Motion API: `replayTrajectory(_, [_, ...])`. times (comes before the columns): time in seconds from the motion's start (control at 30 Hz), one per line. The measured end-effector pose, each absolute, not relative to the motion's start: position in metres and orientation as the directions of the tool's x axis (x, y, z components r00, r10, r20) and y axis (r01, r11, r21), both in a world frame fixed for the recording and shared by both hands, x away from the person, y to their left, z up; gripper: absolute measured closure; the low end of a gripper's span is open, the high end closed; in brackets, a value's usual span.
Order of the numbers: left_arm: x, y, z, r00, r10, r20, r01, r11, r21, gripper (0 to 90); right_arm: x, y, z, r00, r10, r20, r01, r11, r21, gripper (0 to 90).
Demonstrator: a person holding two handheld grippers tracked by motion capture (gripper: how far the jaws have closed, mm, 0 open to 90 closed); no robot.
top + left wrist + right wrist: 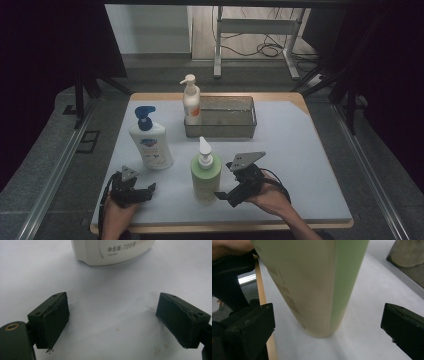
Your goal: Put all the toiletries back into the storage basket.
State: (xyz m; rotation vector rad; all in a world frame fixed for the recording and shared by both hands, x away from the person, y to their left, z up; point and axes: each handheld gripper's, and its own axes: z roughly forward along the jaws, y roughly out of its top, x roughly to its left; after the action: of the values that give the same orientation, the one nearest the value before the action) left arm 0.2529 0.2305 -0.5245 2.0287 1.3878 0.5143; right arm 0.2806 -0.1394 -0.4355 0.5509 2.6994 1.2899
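Observation:
A green pump bottle [205,176] stands upright near the table's front middle; it looms close in the right gripper view [312,285]. My right gripper [223,196] is open just to its right, jaws wide on either side of the bottle's base without touching [327,325]. A white bottle with a blue pump [150,142] stands at the front left; its base [112,251] shows ahead of my left gripper [112,320]. The left gripper [150,190] is open and empty below that bottle. A small white pump bottle with an orange label [191,102] stands at the left end of a clear bin [247,131].
The table [300,165] is covered with a white sheet, with a wooden edge at the front and back. The clear rectangular bin sits at the back middle. Dark curtains and a metal frame stand beyond the table.

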Motion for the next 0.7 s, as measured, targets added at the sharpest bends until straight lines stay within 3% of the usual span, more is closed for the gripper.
replayTrajectory(0.7, [0.253, 0.231, -0.524, 0.373, 0.928, -0.027, 0.688, -0.257, 0.679, 11.4, 0.285, -0.101, -0.416, -0.949, 0.316, 0.021, 0.206, 0.565, 0.799, 1.5])
